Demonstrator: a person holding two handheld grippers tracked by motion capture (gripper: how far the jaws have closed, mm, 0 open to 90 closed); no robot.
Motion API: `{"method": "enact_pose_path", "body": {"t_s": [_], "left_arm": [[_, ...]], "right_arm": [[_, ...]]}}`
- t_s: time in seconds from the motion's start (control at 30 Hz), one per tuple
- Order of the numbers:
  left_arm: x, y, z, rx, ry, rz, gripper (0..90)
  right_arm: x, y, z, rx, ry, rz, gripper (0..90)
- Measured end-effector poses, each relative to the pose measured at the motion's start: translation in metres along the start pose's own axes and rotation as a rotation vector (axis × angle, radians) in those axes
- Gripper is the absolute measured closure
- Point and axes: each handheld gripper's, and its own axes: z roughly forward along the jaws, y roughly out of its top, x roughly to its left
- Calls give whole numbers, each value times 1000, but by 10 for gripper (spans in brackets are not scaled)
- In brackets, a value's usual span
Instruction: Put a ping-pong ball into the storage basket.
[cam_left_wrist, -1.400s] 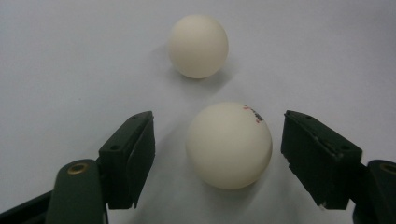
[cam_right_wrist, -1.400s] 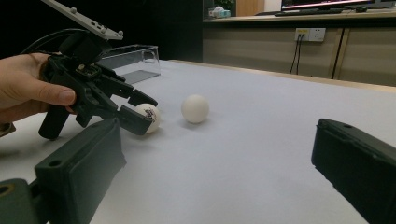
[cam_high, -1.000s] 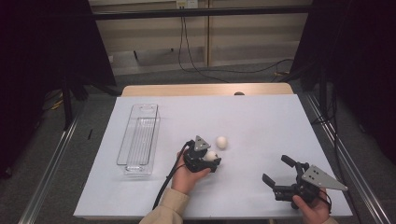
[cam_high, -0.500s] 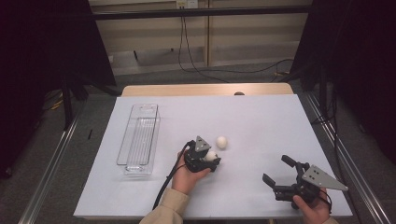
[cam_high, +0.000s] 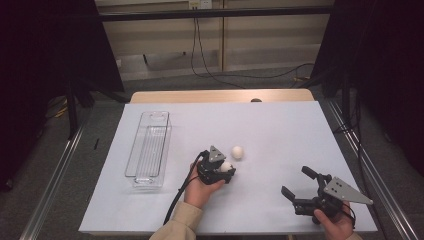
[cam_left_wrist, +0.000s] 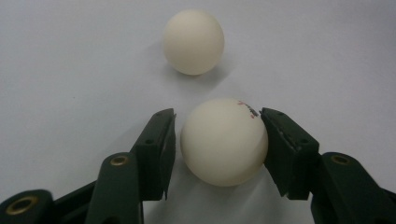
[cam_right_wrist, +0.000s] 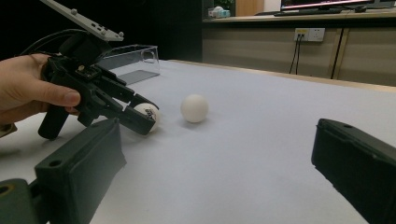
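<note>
The left claw (cam_left_wrist: 217, 144) brackets a white ball (cam_left_wrist: 224, 141) on the surface (cam_high: 280, 130), its right jaw touching the ball and a thin gap at the left jaw. A second ball (cam_left_wrist: 193, 42) lies just beyond the first. Well apart from that ball, the right claw (cam_high: 299, 182) gapes wide, holding nothing.

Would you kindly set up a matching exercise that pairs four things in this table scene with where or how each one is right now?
Things:
1. marked ball
2. plain ball
3. clear bin
4. right gripper

States:
A. jaws wide apart with nothing between them
B. lies alone on the table, just beyond the other ball
C. between the left gripper's jaws
D. stands hollow at the table's left side

Pairs: 1-C, 2-B, 3-D, 4-A
</note>
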Motion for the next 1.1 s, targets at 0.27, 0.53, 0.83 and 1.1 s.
{"method": "enact_pose_path", "body": {"t_s": [0.27,0.53,0.83,1.1], "left_arm": [[0,0,0,0,-6,-5,506],[1,0,-1,6,0,-7,508],[3,0,-3,13,1,-25,509],[5,1,-6,9,-7,-40,509]], "right_arm": [[0,0,0,-2,-2,0,17],[0,0,-1,-3,-4,3,18],[0,0,-1,-5,-5,2,18],[0,0,-1,-4,-5,5,18]]}}
